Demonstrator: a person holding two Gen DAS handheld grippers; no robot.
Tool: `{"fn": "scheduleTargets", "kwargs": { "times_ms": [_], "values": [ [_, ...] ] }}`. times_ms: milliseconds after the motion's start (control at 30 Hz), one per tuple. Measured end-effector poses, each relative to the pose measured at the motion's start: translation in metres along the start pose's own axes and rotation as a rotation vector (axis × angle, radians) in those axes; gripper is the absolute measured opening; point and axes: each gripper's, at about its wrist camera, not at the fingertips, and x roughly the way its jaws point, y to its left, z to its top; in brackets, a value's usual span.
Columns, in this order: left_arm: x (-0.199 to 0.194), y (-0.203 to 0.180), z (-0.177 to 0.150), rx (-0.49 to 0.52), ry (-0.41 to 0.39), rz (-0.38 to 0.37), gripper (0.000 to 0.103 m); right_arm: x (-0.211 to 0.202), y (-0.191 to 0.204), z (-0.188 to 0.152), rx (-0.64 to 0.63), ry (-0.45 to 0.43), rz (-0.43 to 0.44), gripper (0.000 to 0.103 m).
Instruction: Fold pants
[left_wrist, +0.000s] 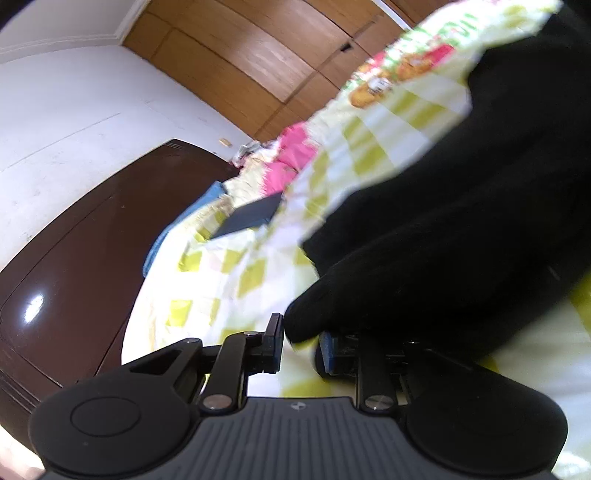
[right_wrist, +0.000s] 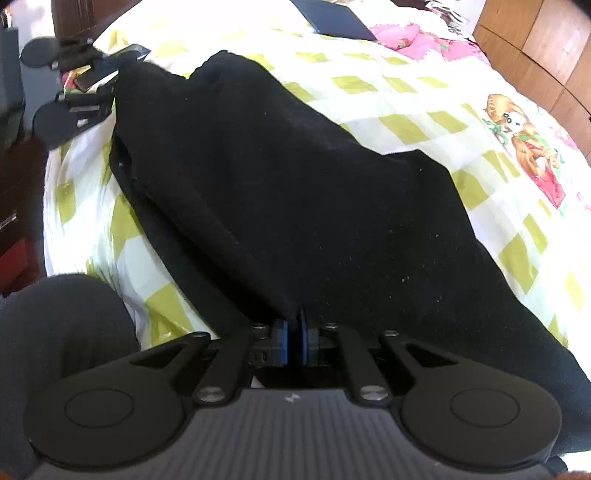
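Right gripper clamped on black pants hem, lower centre; left gripper jaws part-open around fabric: risk of slipping free

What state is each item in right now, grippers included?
black pants: spread along the bed, an end lifted at each gripper.
left gripper: jaws apart, cloth between them.
right gripper: shut on a pants edge.
checked bedsheet: rumpled under the pants.
dark flat item: lying flat on the bed.
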Motion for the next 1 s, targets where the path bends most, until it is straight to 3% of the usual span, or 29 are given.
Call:
{"fn": "scheduleTargets", "kwargs": {
  "times_ms": [100,233,367,500,733,800,900,1000],
  "values": [
    [0.005,0.013,0.001,-0.016,-0.018,0.052,0.033,-0.004,0.001,0.005,0.029,-0.010,-0.005,0.008],
    [0.007,0.014,-0.015,-0.016,0.023,0.048,0.032,-0.006,0.003,0.008,0.029,-0.012,-0.020,0.008],
    [-0.023,0.007,-0.036,0.029,0.012,0.040,0.033,0.000,0.004,0.004,0.023,0.006,-0.014,0.009],
    [-0.056,-0.010,-0.042,0.165,-0.057,0.001,0.058,0.004,0.006,0.003,0.006,0.014,-0.010,0.012],
    [-0.051,-0.033,-0.025,0.303,-0.141,-0.045,0.060,0.007,0.005,0.006,0.000,0.025,-0.010,0.012],
    [-0.043,-0.028,-0.018,0.281,-0.127,-0.057,0.058,0.008,0.006,0.007,0.000,0.029,-0.010,0.012],
    [-0.036,-0.028,-0.014,0.311,-0.121,-0.056,0.041,0.009,0.006,0.008,-0.005,0.032,-0.008,0.012],
    [-0.048,-0.027,-0.021,0.374,-0.163,-0.089,0.042,0.006,0.003,0.009,0.009,0.030,0.004,0.012]
  ]
}}
